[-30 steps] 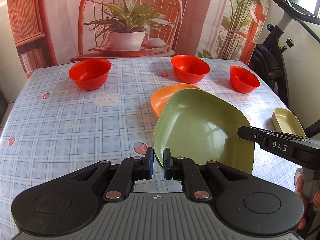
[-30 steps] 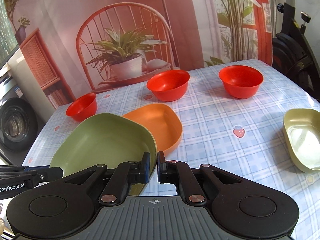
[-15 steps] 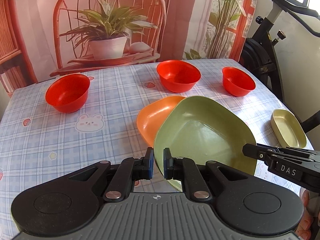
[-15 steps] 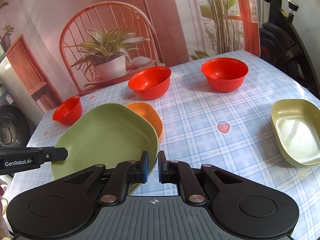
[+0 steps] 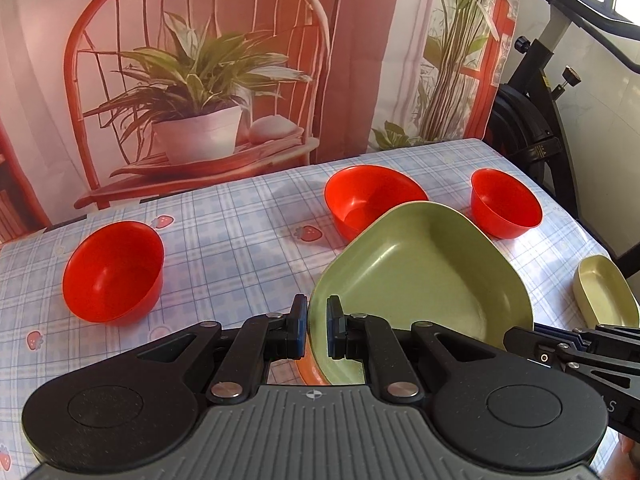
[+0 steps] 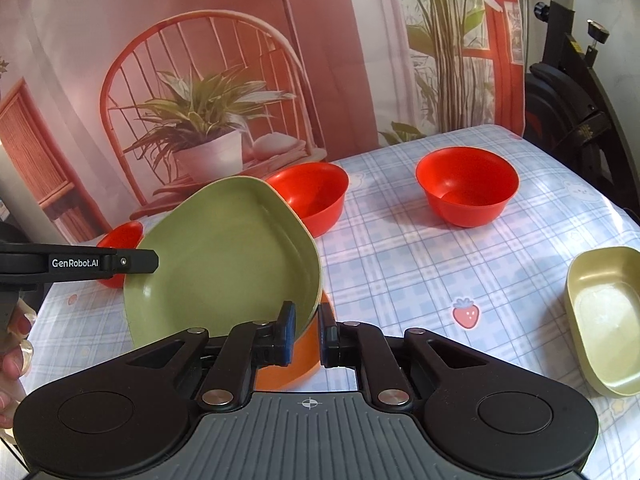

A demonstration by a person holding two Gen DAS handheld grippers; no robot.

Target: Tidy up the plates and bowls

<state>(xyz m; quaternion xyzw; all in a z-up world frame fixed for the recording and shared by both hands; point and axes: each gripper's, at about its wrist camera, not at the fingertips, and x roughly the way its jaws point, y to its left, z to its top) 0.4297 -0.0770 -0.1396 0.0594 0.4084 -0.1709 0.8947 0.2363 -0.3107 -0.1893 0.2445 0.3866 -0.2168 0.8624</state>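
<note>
Both grippers pinch the green plate (image 5: 420, 276) at opposite rims, above the orange plate (image 6: 298, 364).

The left gripper (image 5: 317, 328) clamps the near-left rim; the right gripper (image 6: 306, 334) has its jaws on the right rim, having just eased slightly apart. Only the right view shows much of the orange plate under the green; the left view shows a mere sliver. The green plate partly hides a red bowl (image 5: 360, 200) behind it.

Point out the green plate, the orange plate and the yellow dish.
green plate (image 6: 224, 264), right wrist view, inner base.
orange plate (image 6: 298, 364), right wrist view, outer wall under the green plate.
yellow dish (image 6: 608, 316), right wrist view, inner base.
</note>
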